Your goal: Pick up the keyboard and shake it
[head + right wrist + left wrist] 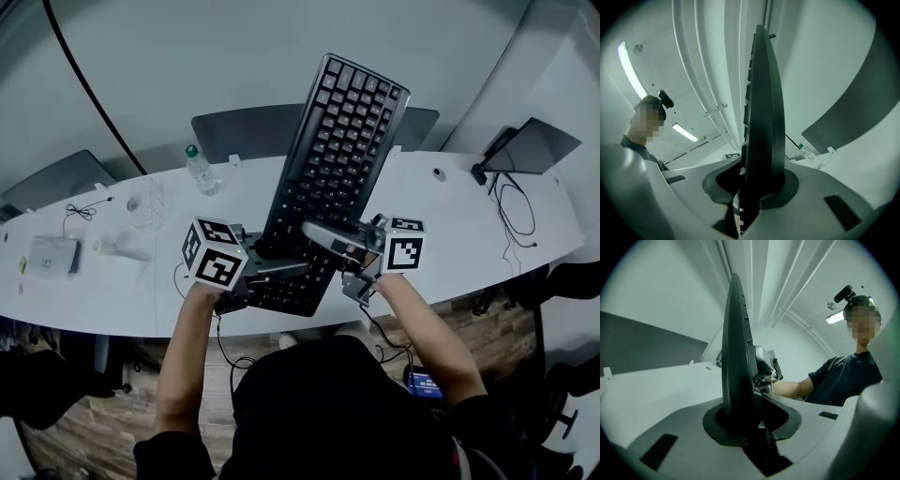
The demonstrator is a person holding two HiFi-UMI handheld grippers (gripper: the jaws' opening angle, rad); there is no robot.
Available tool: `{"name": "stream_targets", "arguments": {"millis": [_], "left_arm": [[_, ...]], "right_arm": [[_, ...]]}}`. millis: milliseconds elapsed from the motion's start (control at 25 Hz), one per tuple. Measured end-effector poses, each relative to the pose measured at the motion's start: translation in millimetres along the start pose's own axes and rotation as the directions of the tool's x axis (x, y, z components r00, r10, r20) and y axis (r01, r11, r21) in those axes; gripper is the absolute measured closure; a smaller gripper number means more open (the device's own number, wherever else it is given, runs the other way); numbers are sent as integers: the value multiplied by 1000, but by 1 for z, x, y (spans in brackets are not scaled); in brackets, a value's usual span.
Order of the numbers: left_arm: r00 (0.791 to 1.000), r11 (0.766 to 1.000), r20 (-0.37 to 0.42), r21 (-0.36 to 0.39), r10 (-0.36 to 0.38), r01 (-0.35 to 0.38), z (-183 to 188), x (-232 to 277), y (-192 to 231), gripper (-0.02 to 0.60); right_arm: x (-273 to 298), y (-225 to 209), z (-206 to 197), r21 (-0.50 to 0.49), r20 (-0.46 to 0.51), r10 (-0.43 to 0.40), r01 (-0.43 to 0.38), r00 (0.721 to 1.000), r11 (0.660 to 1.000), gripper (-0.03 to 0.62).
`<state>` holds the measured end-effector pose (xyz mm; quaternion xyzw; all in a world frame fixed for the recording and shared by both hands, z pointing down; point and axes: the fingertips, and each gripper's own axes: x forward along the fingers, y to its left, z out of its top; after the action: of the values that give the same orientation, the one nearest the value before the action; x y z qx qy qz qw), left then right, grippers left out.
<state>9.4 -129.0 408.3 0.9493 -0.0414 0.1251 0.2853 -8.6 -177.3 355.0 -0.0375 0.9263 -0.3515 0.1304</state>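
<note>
The keyboard (337,155) is black with dark grey keys. The left hand-held gripper (286,269) and right hand-held gripper (319,233) are pale grey with black pads, each bearing a white cube (214,251) patterned with black squares. The tabletop (450,234) is white. At the upper left, the bottle (200,172) is clear with a green cap. The floor (103,431) is brown wood-grain.

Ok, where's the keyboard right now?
In the head view the keyboard is at centre, raised above the white desk. Its near end is clamped on either side by the left gripper and the right gripper.
</note>
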Motion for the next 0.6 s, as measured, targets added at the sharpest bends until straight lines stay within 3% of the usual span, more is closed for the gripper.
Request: {"name": "stream_targets", "arguments": {"millis": [600], "left_arm": [[998,998,21,22,62,-63,4,3,10,479]], "right_arm": [[-2,-3,3,-48,-44,48,-50,998,998,507]]}}
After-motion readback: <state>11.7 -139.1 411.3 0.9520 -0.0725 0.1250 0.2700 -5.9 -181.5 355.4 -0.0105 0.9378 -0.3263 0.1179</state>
